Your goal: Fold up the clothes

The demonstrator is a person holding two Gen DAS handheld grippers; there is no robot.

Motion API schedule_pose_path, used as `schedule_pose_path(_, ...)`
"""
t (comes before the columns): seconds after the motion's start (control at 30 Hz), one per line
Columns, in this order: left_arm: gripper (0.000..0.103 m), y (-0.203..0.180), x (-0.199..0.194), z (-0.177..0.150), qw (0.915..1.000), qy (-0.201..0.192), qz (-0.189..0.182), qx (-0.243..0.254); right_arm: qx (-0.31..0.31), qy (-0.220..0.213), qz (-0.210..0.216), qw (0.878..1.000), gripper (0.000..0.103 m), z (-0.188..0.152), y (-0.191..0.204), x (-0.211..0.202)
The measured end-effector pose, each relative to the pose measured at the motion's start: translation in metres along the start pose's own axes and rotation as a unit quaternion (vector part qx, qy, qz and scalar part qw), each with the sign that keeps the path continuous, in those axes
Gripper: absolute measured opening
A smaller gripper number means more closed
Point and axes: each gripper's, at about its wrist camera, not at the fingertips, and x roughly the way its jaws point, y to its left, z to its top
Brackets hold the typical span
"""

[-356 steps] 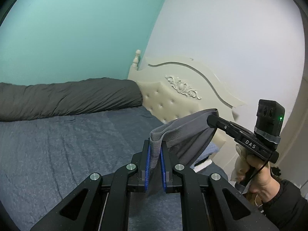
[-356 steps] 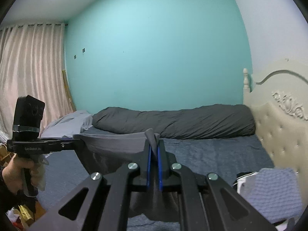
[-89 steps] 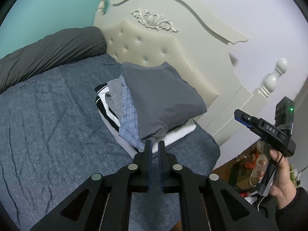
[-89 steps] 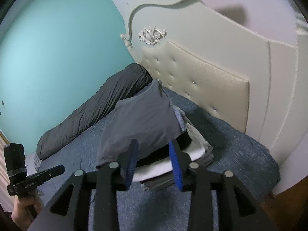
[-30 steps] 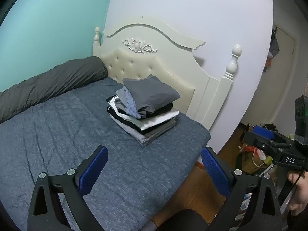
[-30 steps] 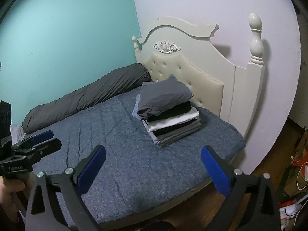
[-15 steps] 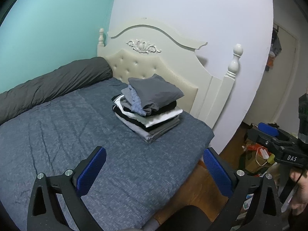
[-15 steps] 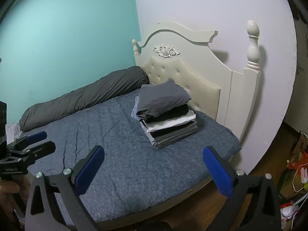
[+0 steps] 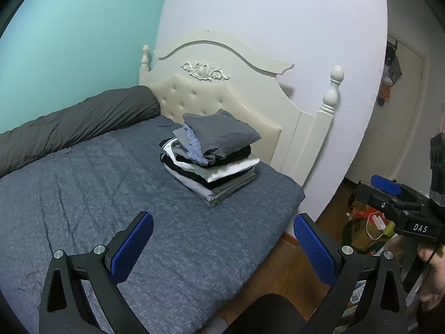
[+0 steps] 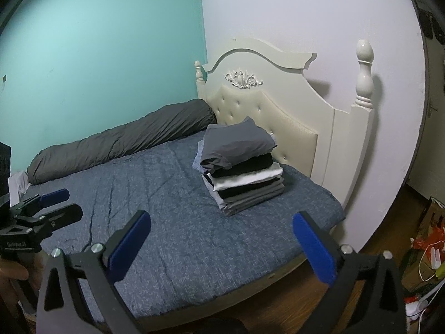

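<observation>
Left wrist view: the left gripper [image 9: 222,239] gapes wide and empty; the right gripper [image 10: 221,236] likewise. The stack [image 9: 211,158] of folded clothes sits on the bed [image 9: 83,194] by the headboard [image 9: 222,94], well apart. Folding looks finished; next calls for another garment, none visible.

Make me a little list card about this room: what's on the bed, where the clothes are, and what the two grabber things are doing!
Bed: blue-grey cover, cream headboard
Clothes: folded pile on the bed, by the headboard
Top of pile: dark grey garment
Along the teal wall: rolled dark grey duvet
Left gripper: open, holding nothing, away from the pile
Right gripper: open, holding nothing
Floor beside bed: clutter, too blurry to name
</observation>
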Motion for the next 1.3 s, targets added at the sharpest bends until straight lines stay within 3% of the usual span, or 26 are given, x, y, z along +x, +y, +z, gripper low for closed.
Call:
schedule_pose_path(0.43, 0.103, -0.002, -0.009, -0.009, 0.9999, -0.010, -0.003, -0.006, 0.000, -0.005, -0.015, 1.000, 0.103, -0.011, 0.001, -0.002)
schedule_pose_path(0.83, 0.103, -0.001, -0.007, -0.012, 0.9995, -0.007, -0.030, -0.012, 0.002, -0.008, -0.017, 1.000, 0.103, -0.014, 0.002, -0.003)
schedule_pose_path(1.3, 0.103, -0.002, -0.011, -0.011, 0.9998, -0.014, -0.012, -0.009, 0.001, -0.011, -0.025, 1.000, 0.103, -0.015, 0.002, -0.004)
